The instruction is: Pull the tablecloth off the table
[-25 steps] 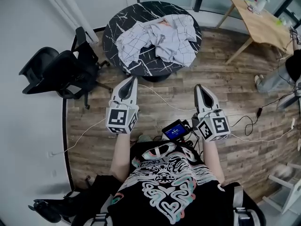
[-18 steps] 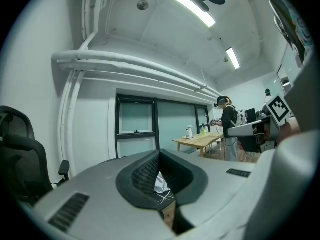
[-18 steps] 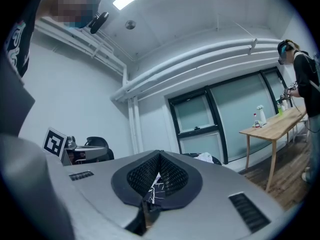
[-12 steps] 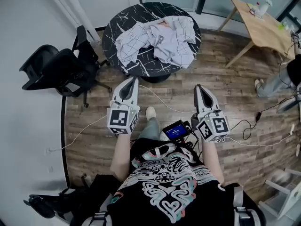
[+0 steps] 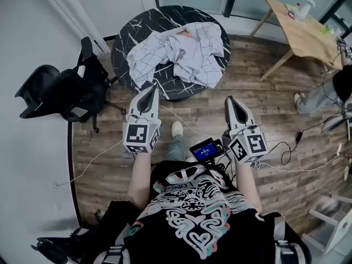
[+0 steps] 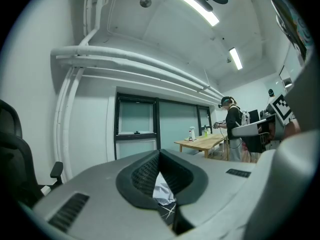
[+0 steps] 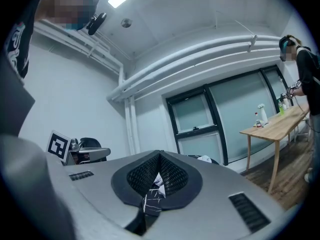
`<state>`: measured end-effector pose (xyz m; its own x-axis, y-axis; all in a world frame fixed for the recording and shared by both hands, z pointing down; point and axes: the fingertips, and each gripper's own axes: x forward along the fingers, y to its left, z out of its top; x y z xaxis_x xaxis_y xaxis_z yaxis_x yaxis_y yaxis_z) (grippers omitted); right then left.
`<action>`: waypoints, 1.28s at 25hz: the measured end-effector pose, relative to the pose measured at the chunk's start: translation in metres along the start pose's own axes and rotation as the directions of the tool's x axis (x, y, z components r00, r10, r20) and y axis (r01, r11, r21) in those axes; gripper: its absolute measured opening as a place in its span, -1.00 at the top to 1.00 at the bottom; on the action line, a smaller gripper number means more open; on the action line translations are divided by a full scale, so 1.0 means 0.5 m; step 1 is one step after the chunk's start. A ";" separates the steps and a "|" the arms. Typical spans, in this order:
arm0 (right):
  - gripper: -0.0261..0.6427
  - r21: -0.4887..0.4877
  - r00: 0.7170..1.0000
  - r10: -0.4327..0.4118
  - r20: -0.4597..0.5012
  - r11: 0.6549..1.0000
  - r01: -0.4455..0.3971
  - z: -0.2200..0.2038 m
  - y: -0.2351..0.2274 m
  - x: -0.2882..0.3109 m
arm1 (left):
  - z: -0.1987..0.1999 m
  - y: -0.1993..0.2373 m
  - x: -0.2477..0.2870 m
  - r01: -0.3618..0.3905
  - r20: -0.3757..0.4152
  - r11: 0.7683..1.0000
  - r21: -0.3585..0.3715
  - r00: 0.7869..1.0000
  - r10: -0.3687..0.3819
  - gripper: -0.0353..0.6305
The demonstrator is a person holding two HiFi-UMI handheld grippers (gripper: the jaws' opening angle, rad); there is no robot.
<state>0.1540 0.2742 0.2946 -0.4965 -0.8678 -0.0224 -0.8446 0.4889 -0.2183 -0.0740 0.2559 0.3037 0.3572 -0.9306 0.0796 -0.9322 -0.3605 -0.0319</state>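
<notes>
While the crumpled tablecloth lies on the round black desk, left gripper and right gripper sit near its front edge, fingers pressed together, empty. Office chair at left, wooden desk far right. Bystander cut off at right edge.

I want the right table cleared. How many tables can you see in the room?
2. A round black table at the top centre, with the crumpled cloth on it, and a wooden table at the upper right. Others may be out of view.
</notes>
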 end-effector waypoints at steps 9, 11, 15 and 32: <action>0.86 -0.001 0.999 -0.023 -0.024 1.000 0.023 -0.004 -0.071 0.138 | -0.001 0.071 0.148 0.012 -0.014 1.000 0.001 1.000 -0.012 0.88; 0.86 0.002 0.999 -0.026 -0.034 1.000 0.026 -0.005 -0.084 0.172 | -0.002 0.091 0.181 0.012 -0.022 1.000 -0.005 1.000 -0.012 0.88; 0.86 0.005 0.998 -0.031 -0.054 0.999 0.031 -0.007 -0.109 0.235 | -0.001 0.129 0.245 0.016 -0.032 1.000 -0.012 0.999 -0.016 0.88; 0.86 0.008 0.990 -0.090 -0.104 0.996 0.091 -0.033 -0.179 0.444 | -0.035 0.264 0.436 0.057 -0.072 0.998 -0.023 0.996 -0.058 0.88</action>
<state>0.1161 0.0391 0.3255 -0.4366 -0.8942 0.0993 -0.8848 0.4067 -0.2274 -0.1203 0.0063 0.3341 0.4059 -0.9010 0.1533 -0.9115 -0.4113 -0.0042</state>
